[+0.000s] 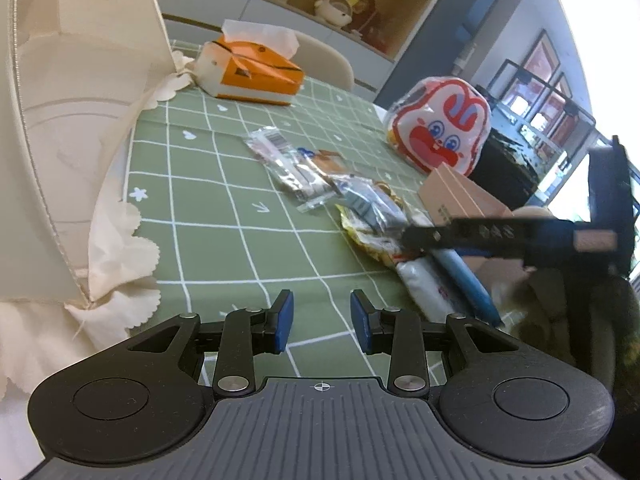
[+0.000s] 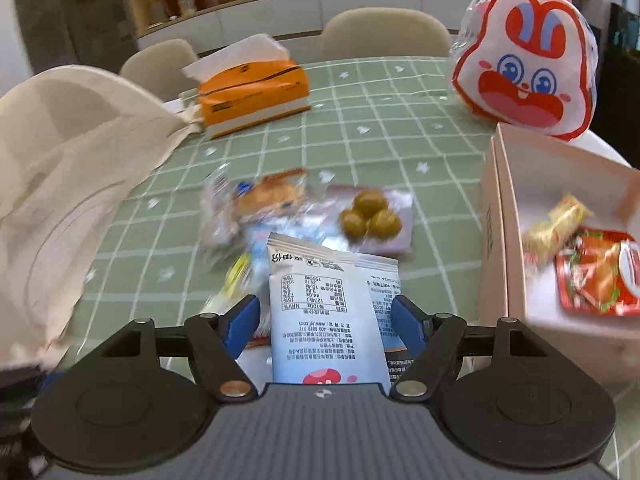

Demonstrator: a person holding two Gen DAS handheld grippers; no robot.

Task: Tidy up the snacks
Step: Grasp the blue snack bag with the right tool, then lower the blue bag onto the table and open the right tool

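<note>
Far left, both views: a cream cloth bag (image 1: 60, 152) slumped on the green checked tablecloth (image 1: 208, 216), its scalloped edge trailing toward the table's near side.

Behind it, an orange tissue box (image 2: 252, 92) with a white tissue sticking up, lying flat near the far edge. Two pale chairs beyond the table.

Left gripper (image 1: 322, 320): clenched as far as it goes with nothing between the blue pads, which keep a small gap. It hangs over bare cloth, left of the snack pile.

Centre: a loose heap of snack packets (image 1: 320, 184) on the cloth. From the right wrist view it includes an orange-printed packet, blurred, and a clear packet of three green olives (image 2: 370, 216) just right of it.

Right gripper (image 2: 324, 320): jaws apart, with a light blue snack packet (image 2: 320, 308), nutrition panel up, lying between the fingers. The pads do not appear to press on it; released. A second pale packet lies partly under it on its right side. The packet sits at the near end of the heap, left of the box.

Right: a pink cardboard box (image 2: 496, 216), open, holding a red packet (image 2: 596, 280) and a yellowish wrapped snack (image 2: 556, 224).

Far right, behind the box: a rabbit-face bag (image 2: 524, 60), red and white, standing upright.
</note>
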